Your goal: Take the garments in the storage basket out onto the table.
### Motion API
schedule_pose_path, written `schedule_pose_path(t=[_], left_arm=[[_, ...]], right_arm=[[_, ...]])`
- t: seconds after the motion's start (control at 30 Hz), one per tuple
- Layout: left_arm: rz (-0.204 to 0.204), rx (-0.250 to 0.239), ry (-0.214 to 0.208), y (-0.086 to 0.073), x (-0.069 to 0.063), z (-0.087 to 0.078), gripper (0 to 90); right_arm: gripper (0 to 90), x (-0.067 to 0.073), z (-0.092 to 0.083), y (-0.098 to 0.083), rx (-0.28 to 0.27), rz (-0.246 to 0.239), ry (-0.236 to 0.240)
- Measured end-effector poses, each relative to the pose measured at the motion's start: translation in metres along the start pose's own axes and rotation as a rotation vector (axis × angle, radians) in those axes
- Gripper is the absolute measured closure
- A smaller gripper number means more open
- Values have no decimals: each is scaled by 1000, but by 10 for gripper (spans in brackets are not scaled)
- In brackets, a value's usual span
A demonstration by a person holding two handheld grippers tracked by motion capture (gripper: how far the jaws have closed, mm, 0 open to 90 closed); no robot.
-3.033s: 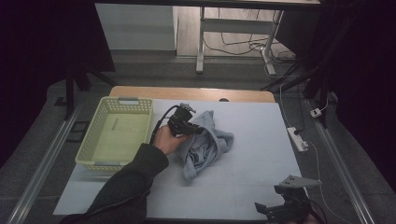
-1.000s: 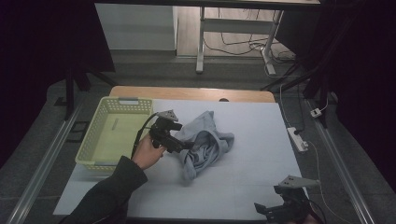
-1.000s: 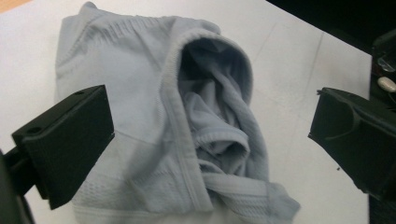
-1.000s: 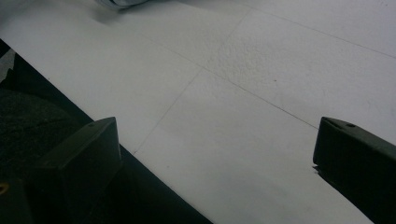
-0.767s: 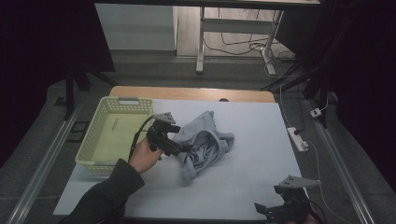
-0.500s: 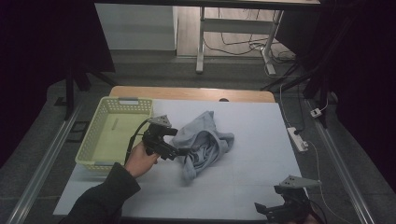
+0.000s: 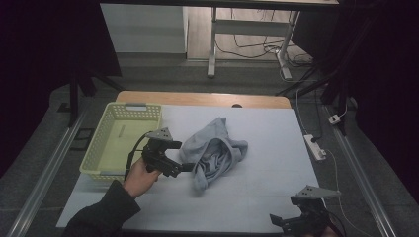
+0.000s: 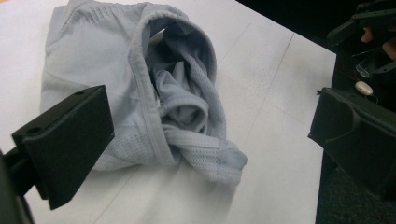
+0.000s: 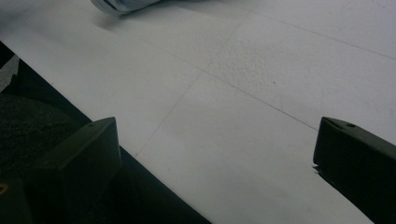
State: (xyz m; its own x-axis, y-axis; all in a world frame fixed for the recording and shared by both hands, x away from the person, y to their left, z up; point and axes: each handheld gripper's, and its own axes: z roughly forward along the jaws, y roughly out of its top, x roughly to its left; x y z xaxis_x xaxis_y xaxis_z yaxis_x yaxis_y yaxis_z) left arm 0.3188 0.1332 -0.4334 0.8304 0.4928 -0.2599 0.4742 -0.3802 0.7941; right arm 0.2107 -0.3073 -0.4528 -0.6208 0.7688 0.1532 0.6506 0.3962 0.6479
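Observation:
A crumpled pale blue garment point(image 7: 213, 151) lies in the middle of the white table point(image 7: 257, 197). My left gripper point(image 7: 184, 167) sits just to its left, jaws wide open and pointing at the cloth, nothing between them. In the left gripper view the garment point(image 8: 154, 88) lies ahead between the two black jaws, its mesh hem nearest. My right gripper point(image 7: 291, 221) rests at the table's front right edge, open and empty. In the right gripper view its jaws stand apart over bare table, and a tip of the garment point(image 9: 121, 4) shows at the top.
A pale yellow plastic basket point(image 7: 106, 145) stands at the table's left side, beside my left hand. A white power strip point(image 7: 314, 147) lies on the floor off the right edge. The far hand with its gripper point(image 8: 369, 32) shows in the left gripper view.
My left gripper has drawn back leftward and toward me, from on top of the garment to beside it. The garment and the right gripper have stayed put.

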Motion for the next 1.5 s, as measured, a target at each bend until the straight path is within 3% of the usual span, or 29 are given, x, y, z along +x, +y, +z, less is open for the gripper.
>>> schedule_pose_path(t=[0.5, 0.97, 1.5], left_arm=[[-46, -19, 27, -26, -11, -31, 0], [-104, -58, 122, -67, -19, -75, 0], [-177, -91, 195, -112, -24, -116, 0]], right_arm=[[1, 0, 0, 0, -1, 4, 3], [1, 0, 0, 0, 2, 2, -3], [1, 1, 1, 0, 4, -1, -7]])
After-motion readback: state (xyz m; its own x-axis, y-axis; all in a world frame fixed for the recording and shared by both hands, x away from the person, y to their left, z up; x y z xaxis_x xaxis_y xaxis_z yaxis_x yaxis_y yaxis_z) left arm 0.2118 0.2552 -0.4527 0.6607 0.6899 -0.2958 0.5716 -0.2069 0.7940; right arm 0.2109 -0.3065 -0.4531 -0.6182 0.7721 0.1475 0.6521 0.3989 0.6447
